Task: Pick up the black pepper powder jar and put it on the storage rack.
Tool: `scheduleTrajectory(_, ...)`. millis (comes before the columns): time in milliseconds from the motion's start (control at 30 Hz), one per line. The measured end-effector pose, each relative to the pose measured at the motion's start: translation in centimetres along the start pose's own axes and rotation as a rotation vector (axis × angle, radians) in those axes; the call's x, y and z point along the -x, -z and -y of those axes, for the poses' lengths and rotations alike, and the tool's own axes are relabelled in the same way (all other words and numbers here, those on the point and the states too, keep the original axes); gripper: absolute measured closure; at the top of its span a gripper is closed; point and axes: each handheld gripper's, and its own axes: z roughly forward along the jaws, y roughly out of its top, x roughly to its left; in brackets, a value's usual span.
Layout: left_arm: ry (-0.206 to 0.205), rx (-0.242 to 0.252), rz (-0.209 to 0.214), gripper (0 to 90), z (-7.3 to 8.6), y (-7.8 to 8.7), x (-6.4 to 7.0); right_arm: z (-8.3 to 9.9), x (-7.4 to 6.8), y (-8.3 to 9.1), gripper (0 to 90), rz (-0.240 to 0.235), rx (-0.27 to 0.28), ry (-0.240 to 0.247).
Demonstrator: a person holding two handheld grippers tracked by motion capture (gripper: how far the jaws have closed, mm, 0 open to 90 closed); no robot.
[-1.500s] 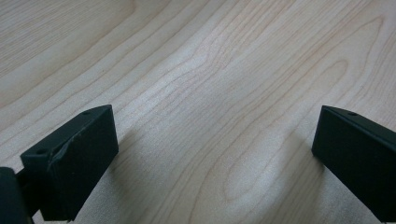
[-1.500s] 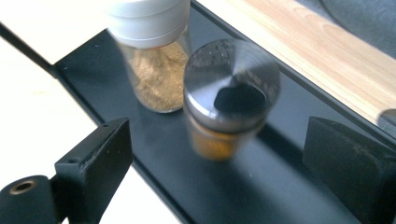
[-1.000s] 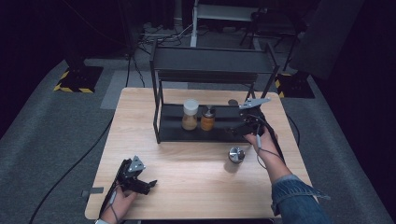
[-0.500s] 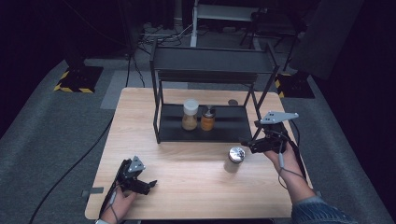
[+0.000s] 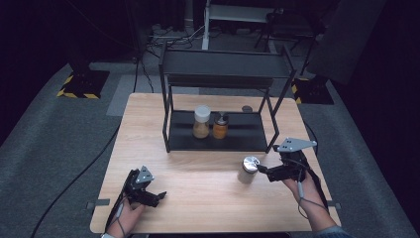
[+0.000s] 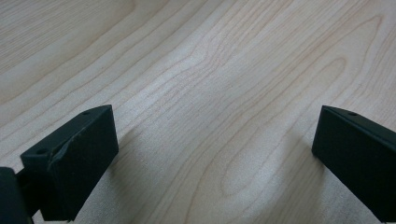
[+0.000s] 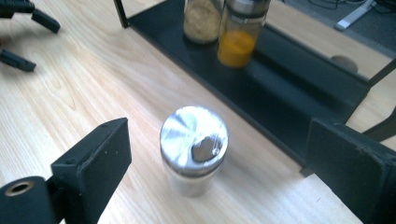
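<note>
Since the earlier frames the right gripper (image 5: 265, 172) has come away from the rack (image 5: 220, 136) and down to the table (image 5: 198, 193), and now sits just right of the steel-capped shaker (image 5: 249, 169), which has stayed on the bare wood in front of the rack's right leg.

Working left to right from that rack: the left gripper (image 5: 156, 196) rests well in front of the rack's left corner near the table's front edge, its jaws spread wide over nothing but wood grain, as the left gripper view confirms. On the rack's lower shelf stand a white-lidded jar (image 5: 201, 121) and, touching or just beside it, an orange spice jar (image 5: 220, 126). In front of the rack's right end stands the shaker (image 7: 194, 149), upright. The right gripper view shows it between the two spread jaws, neither pad touching it.

I judge the step in hand to be the grasp of the shaker, likely to shelve it beside the other jars. The next move calls for easing forward so the pads bracket the glass body below the cap, then closing squarely to avoid tipping it.
</note>
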Motion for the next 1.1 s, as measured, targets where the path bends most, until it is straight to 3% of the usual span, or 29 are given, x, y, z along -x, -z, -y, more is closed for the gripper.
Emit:
scheduleTrajectory(667,0.001,0.001,0.000,0.0,0.0,0.0,0.0,4.3,-0.5,-2.7,6.9,-0.011,-0.051,-0.048)
scheduleTrajectory(867,0.001,0.001,-0.001,0.0,0.0,0.0,0.0,4.6,-0.2,-3.8,6.8,-0.026,-0.061,-0.067)
scheduleTrajectory(1100,0.002,0.000,0.000,0.0,0.0,0.0,0.1,4.1,-0.3,-4.8,6.8,-0.027,-0.067,-0.057)
